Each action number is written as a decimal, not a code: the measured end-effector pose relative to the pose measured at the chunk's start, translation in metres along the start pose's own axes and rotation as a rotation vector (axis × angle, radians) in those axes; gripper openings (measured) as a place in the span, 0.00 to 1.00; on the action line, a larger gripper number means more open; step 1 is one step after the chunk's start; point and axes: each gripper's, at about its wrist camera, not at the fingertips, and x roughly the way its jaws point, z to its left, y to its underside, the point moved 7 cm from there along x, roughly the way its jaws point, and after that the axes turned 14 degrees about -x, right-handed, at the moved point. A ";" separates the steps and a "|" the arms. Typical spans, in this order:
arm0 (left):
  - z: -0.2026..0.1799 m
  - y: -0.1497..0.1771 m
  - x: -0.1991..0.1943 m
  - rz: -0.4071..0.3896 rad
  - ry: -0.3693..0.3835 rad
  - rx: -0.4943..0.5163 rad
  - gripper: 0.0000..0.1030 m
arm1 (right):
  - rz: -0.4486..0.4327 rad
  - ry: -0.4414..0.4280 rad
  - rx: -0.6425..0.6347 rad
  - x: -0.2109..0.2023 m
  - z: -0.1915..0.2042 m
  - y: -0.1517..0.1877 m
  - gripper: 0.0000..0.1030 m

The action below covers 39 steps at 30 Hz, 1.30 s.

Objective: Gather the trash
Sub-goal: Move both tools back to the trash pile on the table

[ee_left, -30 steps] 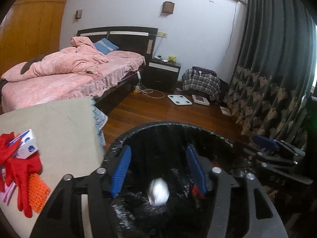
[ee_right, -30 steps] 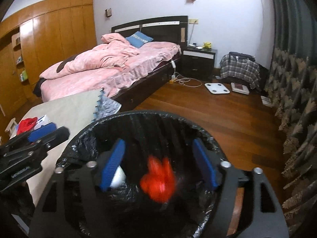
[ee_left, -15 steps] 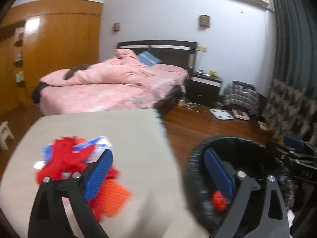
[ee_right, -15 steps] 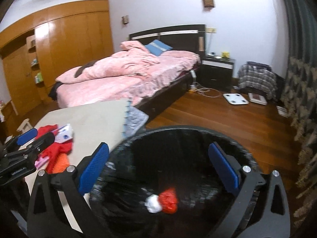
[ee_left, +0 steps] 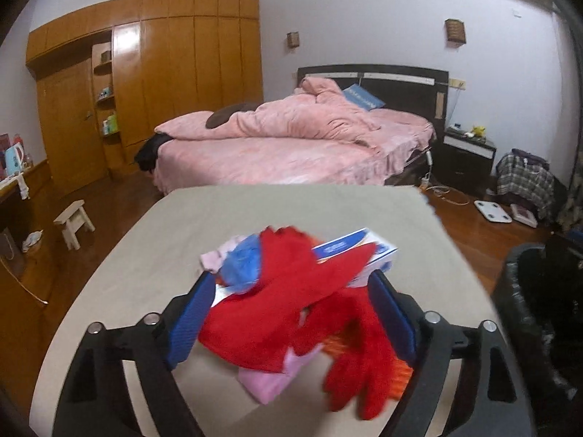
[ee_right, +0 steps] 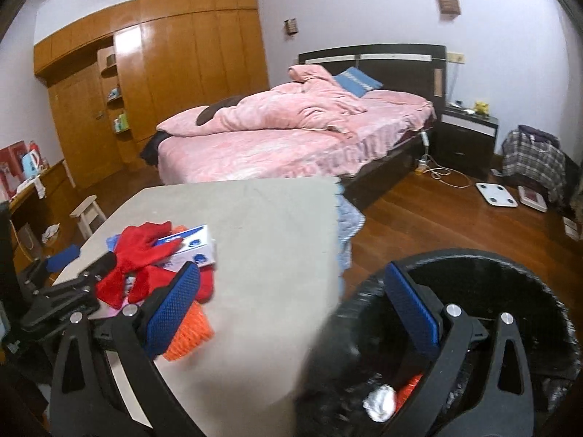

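A pile lies on the beige table (ee_left: 255,211): red gloves (ee_left: 291,291), a white and blue box (ee_left: 357,251), a blue wad (ee_left: 240,266), pink cloth (ee_left: 269,378) and an orange net (ee_right: 189,331). My left gripper (ee_left: 288,320) is open, its jaws either side of the red gloves. My right gripper (ee_right: 291,309) is open and empty, between the table edge and the black-lined bin (ee_right: 517,291). A white wad (ee_right: 379,402) and a red piece (ee_right: 410,391) lie in the bin. The pile also shows in the right wrist view (ee_right: 145,255).
A pink bed (ee_left: 291,142) stands behind the table. A small stool (ee_left: 73,220) is on the wood floor at left. A nightstand (ee_left: 466,156), a scale (ee_left: 492,211) and a plaid bag (ee_left: 524,178) are at right. The bin (ee_left: 535,313) is right of the table.
Both grippers have swung left from over the bin toward the table. The left gripper now straddles the pile. The white wad and red piece dropped into the bin.
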 end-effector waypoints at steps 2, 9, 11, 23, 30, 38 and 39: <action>0.006 0.003 0.008 0.014 -0.013 0.003 0.78 | 0.005 -0.011 -0.012 0.008 0.008 -0.003 0.95; 0.015 0.010 0.035 0.071 -0.008 0.002 0.61 | 0.037 -0.034 -0.033 0.031 0.026 -0.001 0.95; 0.016 0.013 0.037 0.086 0.000 -0.004 0.47 | 0.047 -0.037 -0.038 0.037 0.029 -0.001 0.95; 0.014 0.004 0.021 0.071 0.065 -0.051 0.17 | 0.059 -0.049 -0.054 0.050 0.042 -0.001 0.95; 0.010 -0.008 0.003 0.044 0.109 -0.076 0.08 | 0.050 -0.054 -0.055 0.048 0.045 -0.003 0.95; 0.012 -0.001 0.026 0.063 0.034 -0.048 0.29 | 0.047 -0.053 -0.057 0.047 0.046 -0.004 0.95; 0.013 0.001 0.031 0.069 0.025 -0.042 0.29 | 0.048 -0.053 -0.056 0.048 0.046 -0.005 0.95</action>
